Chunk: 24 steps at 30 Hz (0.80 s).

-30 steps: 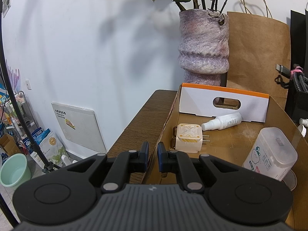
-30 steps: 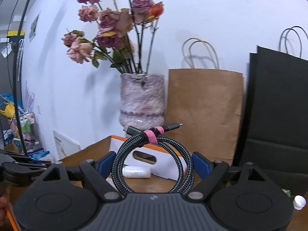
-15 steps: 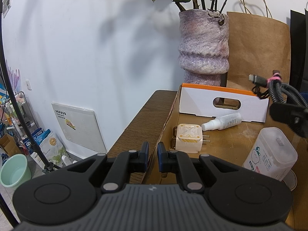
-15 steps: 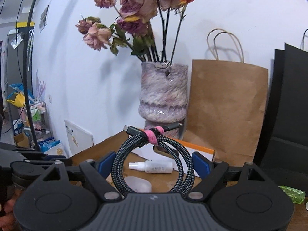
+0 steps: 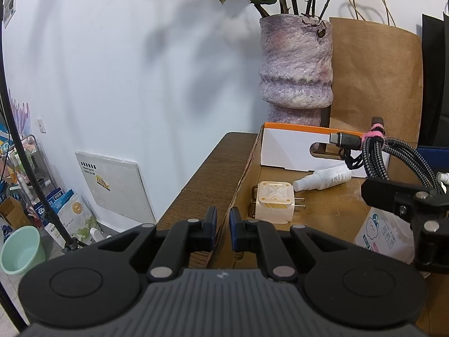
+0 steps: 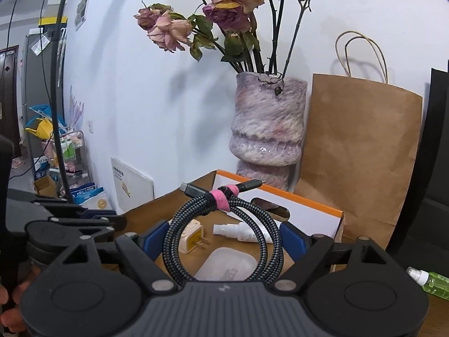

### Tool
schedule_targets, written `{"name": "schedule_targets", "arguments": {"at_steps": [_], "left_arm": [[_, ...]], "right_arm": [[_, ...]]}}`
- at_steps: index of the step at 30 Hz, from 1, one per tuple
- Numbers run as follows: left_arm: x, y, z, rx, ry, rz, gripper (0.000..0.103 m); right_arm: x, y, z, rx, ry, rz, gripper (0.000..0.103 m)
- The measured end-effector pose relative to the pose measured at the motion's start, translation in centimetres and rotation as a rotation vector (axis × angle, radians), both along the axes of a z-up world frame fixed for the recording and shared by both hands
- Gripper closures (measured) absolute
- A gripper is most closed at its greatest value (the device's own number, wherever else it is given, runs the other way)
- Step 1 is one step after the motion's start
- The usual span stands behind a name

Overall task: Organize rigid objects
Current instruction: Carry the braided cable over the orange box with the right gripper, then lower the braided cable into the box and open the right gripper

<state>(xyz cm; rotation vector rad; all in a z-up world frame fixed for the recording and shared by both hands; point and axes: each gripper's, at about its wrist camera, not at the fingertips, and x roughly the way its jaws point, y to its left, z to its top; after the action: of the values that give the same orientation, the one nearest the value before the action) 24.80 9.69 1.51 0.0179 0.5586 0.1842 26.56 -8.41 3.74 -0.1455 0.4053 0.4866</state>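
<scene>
Right hand-held gripper (image 6: 224,236) pinches a coiled braided cable (image 6: 221,233), bound by a pink strap, above the cardboard box (image 5: 331,210). Left hand-held gripper (image 5: 223,220) clamps the box wall. Charger (image 5: 273,206) lettering and tub (image 5: 384,237) label are illegible.

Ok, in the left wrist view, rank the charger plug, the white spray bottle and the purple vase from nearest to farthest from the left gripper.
1. Charger plug: in the box, just ahead and right of the left gripper.
2. White spray bottle: lying farther back, near the box's white end wall.
3. Purple vase: standing behind the box, by the wall.
</scene>
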Motion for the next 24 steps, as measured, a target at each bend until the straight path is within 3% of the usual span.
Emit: {"name": "schedule_targets", "arguments": {"at_steps": [11,12,14,24], "left_arm": [[-0.04,0.05,-0.01,0.000,0.000,0.000,0.092],[-0.04,0.04,0.00,0.000,0.000,0.000,0.092],[-0.07,0.00,-0.01,0.000,0.000,0.001,0.092],[-0.01,0.06,0.01,0.000,0.000,0.001,0.092]], "right_arm": [[0.14,0.08,-0.14,-0.010,0.020,0.007,0.017],[0.20,0.01,-0.14,-0.008,0.022,0.003,0.015],[0.23,-0.30,-0.05,0.008,0.024,0.002,0.001],[0.33,-0.73,-0.11,0.028,0.038,-0.004,0.000]]}}
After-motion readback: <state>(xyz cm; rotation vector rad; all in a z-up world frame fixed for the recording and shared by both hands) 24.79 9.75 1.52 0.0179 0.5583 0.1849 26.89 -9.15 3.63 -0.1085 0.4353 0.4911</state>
